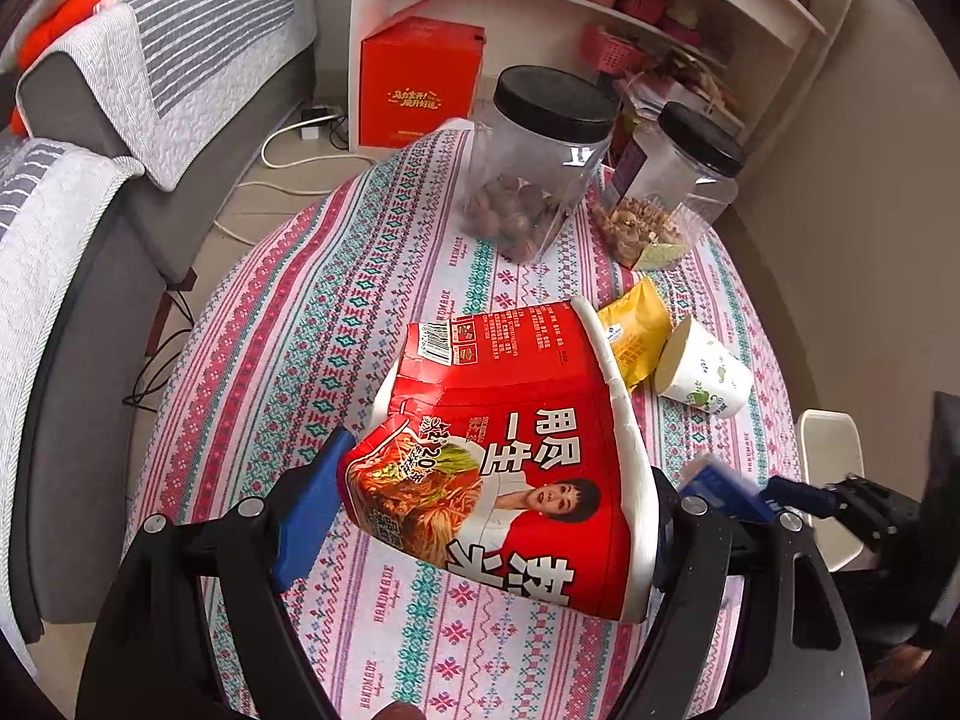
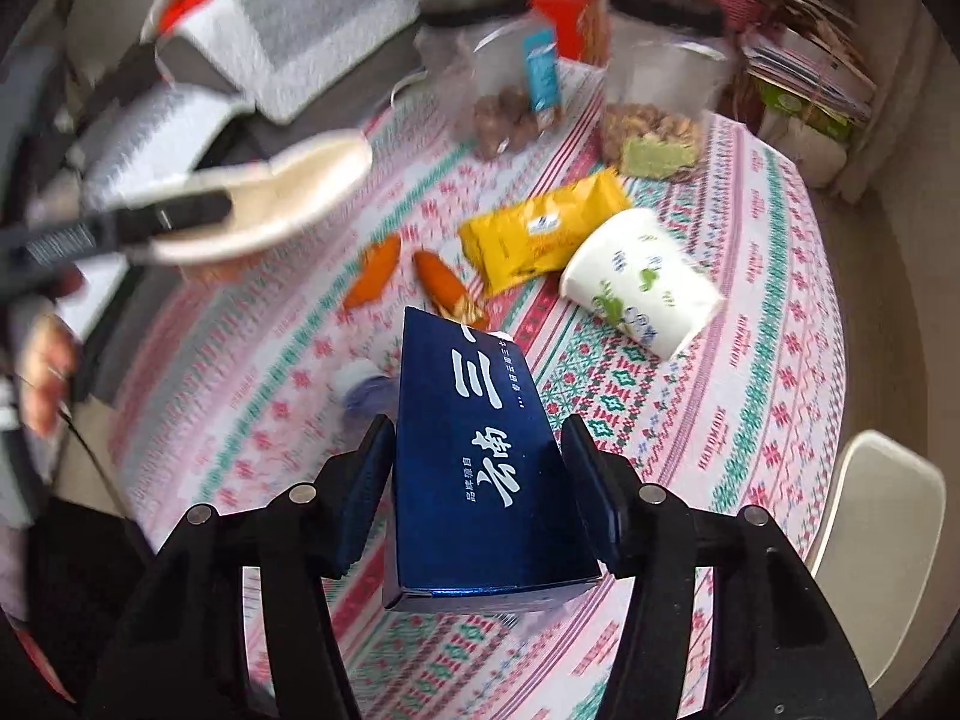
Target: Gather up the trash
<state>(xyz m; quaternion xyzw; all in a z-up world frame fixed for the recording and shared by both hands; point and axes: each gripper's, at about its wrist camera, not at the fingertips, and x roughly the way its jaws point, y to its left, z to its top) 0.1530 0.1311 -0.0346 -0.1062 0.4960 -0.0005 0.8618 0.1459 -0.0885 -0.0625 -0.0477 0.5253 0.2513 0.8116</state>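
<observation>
Already both hands are loaded, so I judge the collecting to be partway through. The left gripper (image 1: 480, 516) has its jaws clamped across a large red paper instant-noodle tub with a white rim (image 1: 510, 438), held on its side above the table (image 1: 336, 276) with its cross-stitch-patterned pink and green cloth; the tub's wall looks creased and dented near the left blue pad. The right gripper (image 2: 480, 492) has its jaws clenched on a dark blue rectangular cardboard box with white lettering (image 2: 474, 468), one pad on each long side, and the box is clear of the cloth. Left on the table are a tipped-over white paper cup with green print (image 2: 642, 282), a yellow foil snack wrapper (image 2: 540, 234) just beside it, two orange scraps (image 2: 408, 282) (peel or wrapper, too blurred to tell) and a small pale crumpled bit (image 2: 360, 387) near the box. No bin or bag shows in either view, so where the held pieces go is unsettled. The two clear plastic jars with black lids (image 1: 540, 156), holding nuts and dried goods, look like kept food rather than trash.
</observation>
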